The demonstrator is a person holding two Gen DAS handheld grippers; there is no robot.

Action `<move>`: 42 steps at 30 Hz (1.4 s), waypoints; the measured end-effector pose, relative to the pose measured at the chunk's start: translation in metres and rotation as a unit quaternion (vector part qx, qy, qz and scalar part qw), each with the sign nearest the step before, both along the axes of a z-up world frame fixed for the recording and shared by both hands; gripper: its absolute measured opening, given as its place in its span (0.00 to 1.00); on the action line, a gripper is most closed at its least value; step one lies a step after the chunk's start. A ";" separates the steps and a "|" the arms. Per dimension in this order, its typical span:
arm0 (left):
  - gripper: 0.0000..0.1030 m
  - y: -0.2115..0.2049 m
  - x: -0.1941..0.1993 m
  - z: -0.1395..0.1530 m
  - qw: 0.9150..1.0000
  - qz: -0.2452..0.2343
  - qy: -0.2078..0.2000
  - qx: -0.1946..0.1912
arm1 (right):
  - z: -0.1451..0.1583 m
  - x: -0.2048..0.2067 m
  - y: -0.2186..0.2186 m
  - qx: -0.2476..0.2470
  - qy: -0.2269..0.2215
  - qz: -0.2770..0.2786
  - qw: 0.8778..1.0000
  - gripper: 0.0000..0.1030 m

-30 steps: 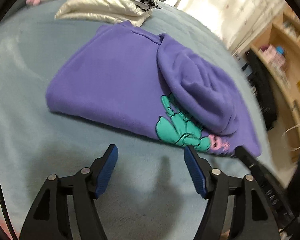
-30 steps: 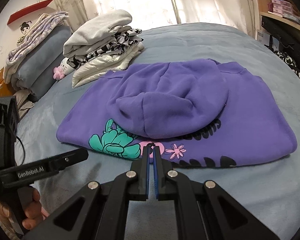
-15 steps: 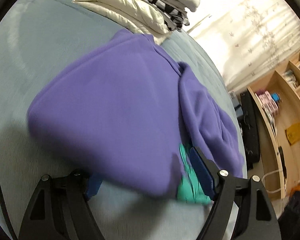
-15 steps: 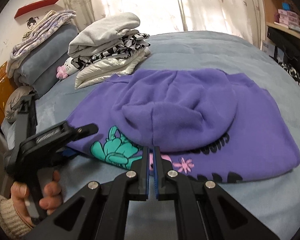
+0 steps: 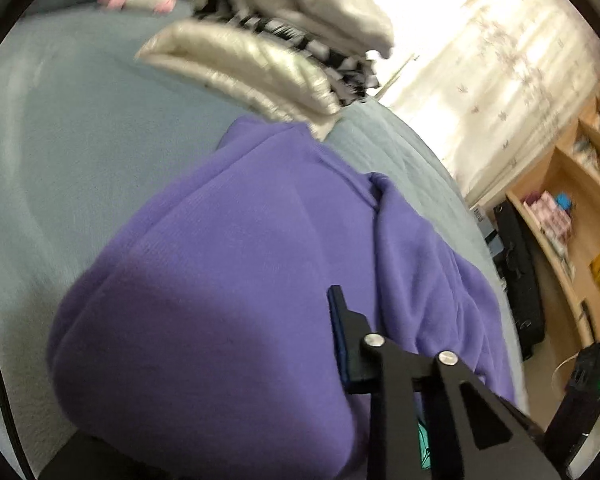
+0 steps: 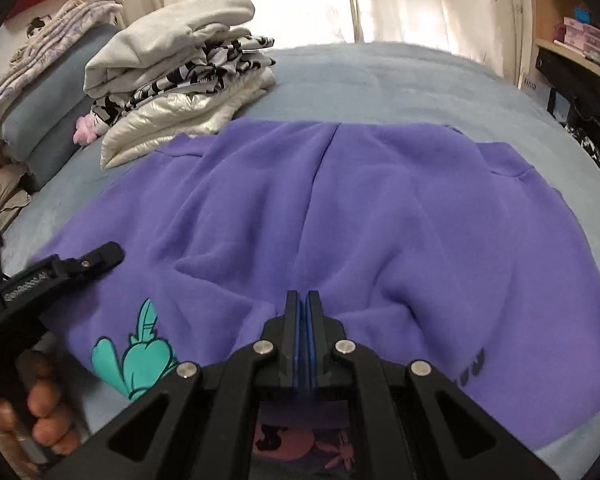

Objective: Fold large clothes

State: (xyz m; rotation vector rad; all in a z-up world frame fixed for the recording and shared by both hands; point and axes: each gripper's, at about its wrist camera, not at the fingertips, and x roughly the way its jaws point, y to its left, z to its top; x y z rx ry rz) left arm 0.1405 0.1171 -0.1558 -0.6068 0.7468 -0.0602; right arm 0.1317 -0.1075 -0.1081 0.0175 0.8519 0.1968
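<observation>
A purple hoodie [image 6: 360, 216] with a teal flower print [image 6: 136, 364] lies folded on the grey-blue bed [image 6: 400, 80]; it also shows in the left wrist view [image 5: 240, 280]. My left gripper [image 5: 220, 380] straddles the hoodie's near left edge: the upper finger [image 5: 340, 332] rests on the fabric and the lower finger is hidden under it. It shows in the right wrist view [image 6: 100, 258] at the hoodie's left edge. My right gripper [image 6: 304, 312] has its pads pressed together, low over the hoodie's front edge below the hood.
A stack of folded clothes [image 6: 176, 76] sits on the bed just behind the hoodie's far left corner, also in the left wrist view [image 5: 284, 48]. Pillows and bedding [image 6: 48, 92] lie at far left. Wooden shelves [image 5: 572, 208] stand beside the bed.
My left gripper has slid onto the hoodie's left edge and its jaws have narrowed around the fabric. My right gripper has moved forward over the hoodie's front edge, still shut.
</observation>
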 end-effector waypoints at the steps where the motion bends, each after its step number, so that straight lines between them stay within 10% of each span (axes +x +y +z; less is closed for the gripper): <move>1: 0.19 -0.007 -0.002 0.008 1.000 -0.006 -0.012 0.022 | 0.000 0.000 -0.001 0.003 0.000 0.001 1.000 0.03; 12: 0.19 -0.113 -0.009 0.107 0.963 -0.125 -0.142 0.191 | -0.007 -0.001 -0.032 0.114 0.014 0.000 0.993 0.03; 20: 0.19 -0.238 -0.008 0.142 0.915 -0.244 -0.203 0.250 | 0.005 -0.020 -0.116 0.259 0.077 -0.005 0.963 0.03; 28: 0.19 -0.362 0.015 0.082 0.887 -0.344 -0.121 0.285 | 0.025 -0.101 -0.273 0.234 -0.015 -0.209 0.949 0.03; 34: 0.19 -0.410 0.003 0.018 0.838 -0.375 -0.111 0.380 | 0.008 -0.121 -0.303 0.231 -0.011 -0.249 0.940 0.03; 37: 0.20 -0.407 0.006 0.024 0.842 -0.379 -0.104 0.370 | -0.001 -0.118 -0.297 0.236 0.000 -0.239 0.942 0.03; 40: 0.41 -0.399 0.008 0.037 0.850 -0.391 -0.106 0.337 | 0.001 -0.117 -0.292 0.234 -0.002 -0.226 0.946 0.03; 42: 0.73 -0.397 0.005 0.045 0.847 -0.412 -0.107 0.319 | 0.002 -0.114 -0.294 0.232 -0.003 -0.224 0.947 0.03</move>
